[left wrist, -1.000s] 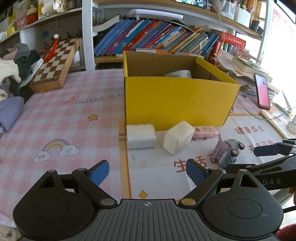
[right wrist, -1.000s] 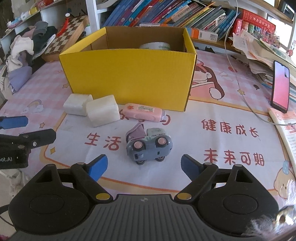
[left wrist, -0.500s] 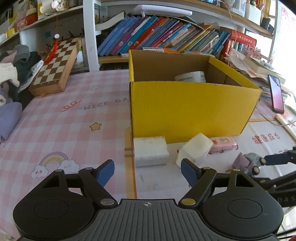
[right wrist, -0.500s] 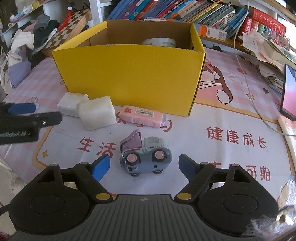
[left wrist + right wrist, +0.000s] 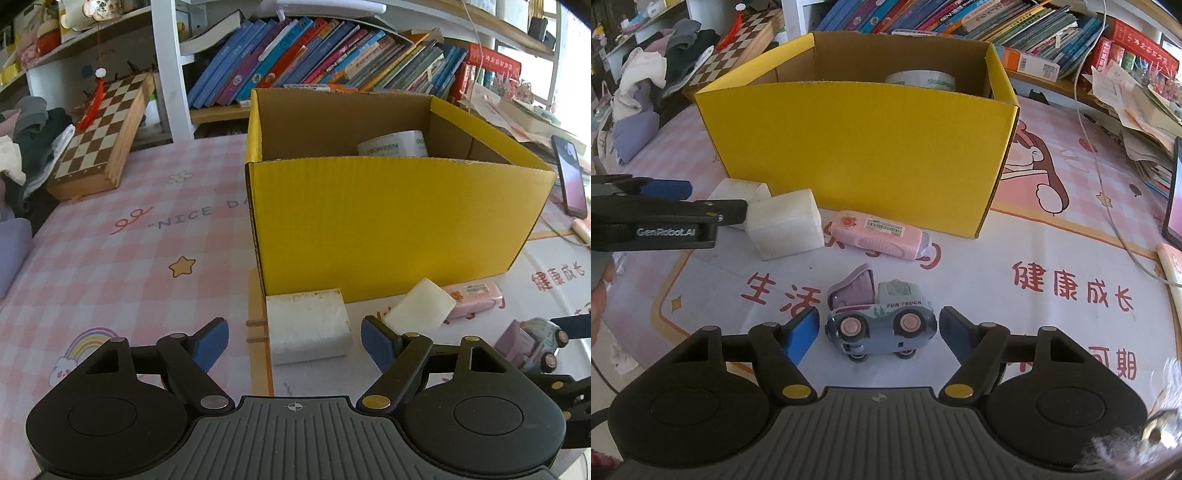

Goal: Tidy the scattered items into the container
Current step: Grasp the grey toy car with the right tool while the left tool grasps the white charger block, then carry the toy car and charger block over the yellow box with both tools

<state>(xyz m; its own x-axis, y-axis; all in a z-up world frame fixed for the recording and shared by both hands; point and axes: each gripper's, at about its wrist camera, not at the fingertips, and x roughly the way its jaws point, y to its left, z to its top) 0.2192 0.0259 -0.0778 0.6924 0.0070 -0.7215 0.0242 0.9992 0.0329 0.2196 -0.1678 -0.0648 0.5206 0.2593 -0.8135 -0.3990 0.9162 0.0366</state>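
On the table before a yellow box (image 5: 857, 147), the right claw (image 5: 875, 334) brackets a toy truck (image 5: 881, 317), jaws apart, while the left claw (image 5: 295, 341), likewise spread, flanks a white block (image 5: 308, 325).

Two white blocks (image 5: 783, 224) (image 5: 735, 192), one toy truck (image 5: 881, 320), one pink case (image 5: 881, 238), one yellow box (image 5: 857, 147) holding one tape roll (image 5: 921, 81), one chessboard (image 5: 99, 133), and one phone (image 5: 571, 181).
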